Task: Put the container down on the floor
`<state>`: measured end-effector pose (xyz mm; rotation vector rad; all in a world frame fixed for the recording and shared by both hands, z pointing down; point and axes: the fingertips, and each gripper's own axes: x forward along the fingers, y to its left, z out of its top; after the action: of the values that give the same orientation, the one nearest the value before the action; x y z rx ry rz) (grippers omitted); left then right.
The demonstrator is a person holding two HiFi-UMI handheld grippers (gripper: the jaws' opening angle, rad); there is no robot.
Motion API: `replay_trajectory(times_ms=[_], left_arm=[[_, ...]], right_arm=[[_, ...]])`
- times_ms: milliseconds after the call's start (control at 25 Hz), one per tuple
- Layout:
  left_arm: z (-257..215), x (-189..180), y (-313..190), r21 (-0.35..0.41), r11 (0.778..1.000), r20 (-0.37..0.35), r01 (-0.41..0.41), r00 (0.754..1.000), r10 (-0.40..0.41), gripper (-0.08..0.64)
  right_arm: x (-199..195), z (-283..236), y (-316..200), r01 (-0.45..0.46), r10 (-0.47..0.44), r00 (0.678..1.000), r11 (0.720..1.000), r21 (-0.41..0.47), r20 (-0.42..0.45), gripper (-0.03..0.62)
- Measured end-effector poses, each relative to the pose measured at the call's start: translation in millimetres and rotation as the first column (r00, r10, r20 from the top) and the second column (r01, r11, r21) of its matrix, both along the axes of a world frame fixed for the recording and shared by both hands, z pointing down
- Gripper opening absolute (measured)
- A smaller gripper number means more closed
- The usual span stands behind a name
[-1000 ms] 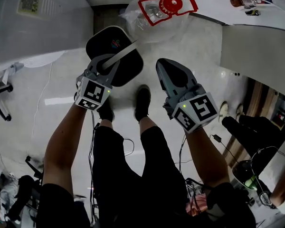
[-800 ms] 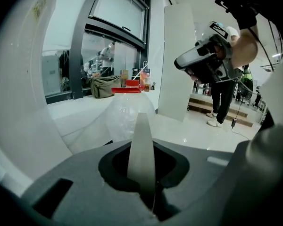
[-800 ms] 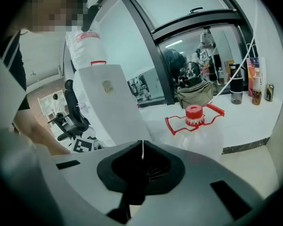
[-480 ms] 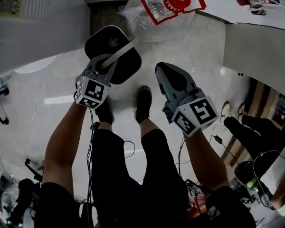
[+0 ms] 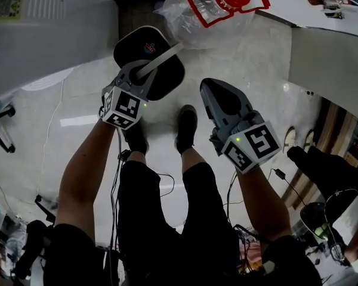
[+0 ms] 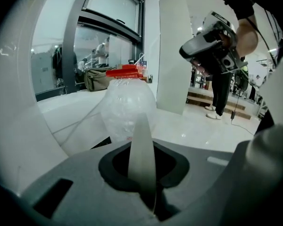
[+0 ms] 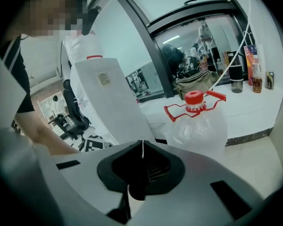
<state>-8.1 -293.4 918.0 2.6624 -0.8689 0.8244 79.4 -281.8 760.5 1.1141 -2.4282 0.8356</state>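
- I judge the task not finished: the container [image 5: 134, 45], black and oval, hangs by its pale handle [image 5: 164, 55] from my left gripper [image 5: 140, 74], and nothing shows it resting on the floor [image 5: 250, 64].
- The left tongs are pinched on that handle. In the left gripper view the pale strip runs straight up out of the narrow gap between the jaws.
- The right gripper [image 5: 212, 88] has its tongs pressed together on nothing. In its own view the jaws meet in a thin seam with only air beyond. It hangs at 3 o'clock of the container, apart from it, and takes no share of the load.
- In the head view the container sits at 12 o'clock of my shoes [image 5: 187, 121], with a clear jug [image 5: 215, 14] with a red cap on the floor at 1 o'clock of it.
- What I think is left: bring the container to the floor, let the handle go, and take the left gripper clear.
- Hidden: the head view looks down on the container's top, so its underside and any gap to the floor are out of sight. I cannot tell how near the ground it is.
- The left gripper view shows only the handle, with the container's body below the frame.
- The mark on the container's top is too small to read, and the jug's top is cut by the frame edge.
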Motion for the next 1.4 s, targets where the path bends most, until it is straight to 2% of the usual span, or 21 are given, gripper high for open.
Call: replay_trajectory(times_ms=[120, 240, 520, 720, 920, 1200, 1400], left_arm=[[2, -1, -4, 0.000, 1.000, -0.011, 0.002, 1.000, -0.002, 0.040], [11, 0, 2, -0.020, 1.000, 0.012, -0.009, 1.000, 0.009, 0.040], [19, -7, 5, -0.049, 0.999, 0.000, 0.024, 1.000, -0.024, 0.040], [24, -18, 11, -0.073, 0.995, 0.030, 0.065, 0.998, -0.063, 0.042], [30, -19, 24, -0.095, 0.995, 0.072, 0.030, 0.997, -0.023, 0.043], [31, -25, 24, -0.095, 0.994, 0.100, 0.054, 0.994, -0.045, 0.069], [29, -28, 24, -0.082, 0.995, 0.123, 0.056, 0.991, -0.045, 0.135]], right_arm=[[3, 3, -4, 0.005, -0.005, 1.000, 1.000, 0.006, -0.008, 0.009], [7, 7, -3, -0.003, 0.003, 1.000, 1.000, -0.001, -0.011, 0.009], [7, 14, 2, -0.002, 0.002, 1.000, 1.000, -0.021, -0.007, 0.009], [6, 16, 1, -0.025, 0.025, 1.000, 0.999, -0.030, -0.002, 0.009], [7, 10, -2, -0.019, 0.019, 1.000, 1.000, -0.019, 0.003, 0.009], [10, 10, 5, -0.049, 0.049, 0.999, 0.998, -0.040, 0.007, 0.009], [2, 8, 7, -0.027, 0.028, 1.000, 0.999, -0.042, 0.012, 0.009]])
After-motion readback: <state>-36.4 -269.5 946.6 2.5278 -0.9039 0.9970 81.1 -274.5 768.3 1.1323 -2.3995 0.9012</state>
